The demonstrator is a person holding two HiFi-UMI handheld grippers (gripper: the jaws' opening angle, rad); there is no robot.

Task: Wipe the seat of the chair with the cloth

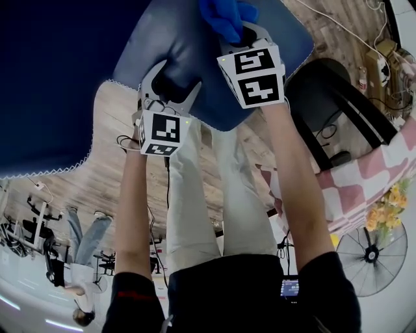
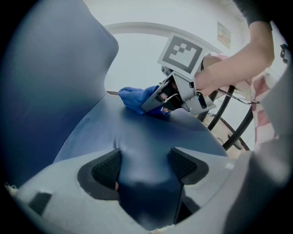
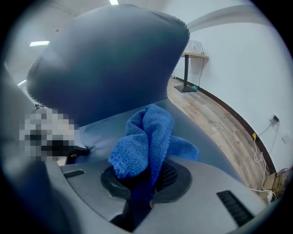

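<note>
The chair has a dark blue seat (image 1: 195, 45) and a tall backrest (image 3: 105, 59). My left gripper (image 1: 170, 84) is at the seat's near edge, and in the left gripper view its pads (image 2: 107, 167) pinch a fold of the seat fabric (image 2: 146, 151), so it is shut on the seat edge. My right gripper (image 1: 240, 36) is shut on a crumpled blue cloth (image 1: 224, 16). The cloth (image 3: 146, 137) bulges out of the jaws and rests on the seat (image 3: 105, 132) close to the backrest. From the left gripper view the cloth (image 2: 137, 98) touches the seat's far part.
A black curved chair frame (image 1: 331, 110) stands on the wooden floor at the right. Below it lie a pink-and-white checked surface (image 1: 364, 188), yellow flowers (image 1: 390, 201) and a fan (image 1: 374, 250). A person (image 1: 84, 260) stands at the lower left. A desk (image 3: 194, 57) stands by the wall.
</note>
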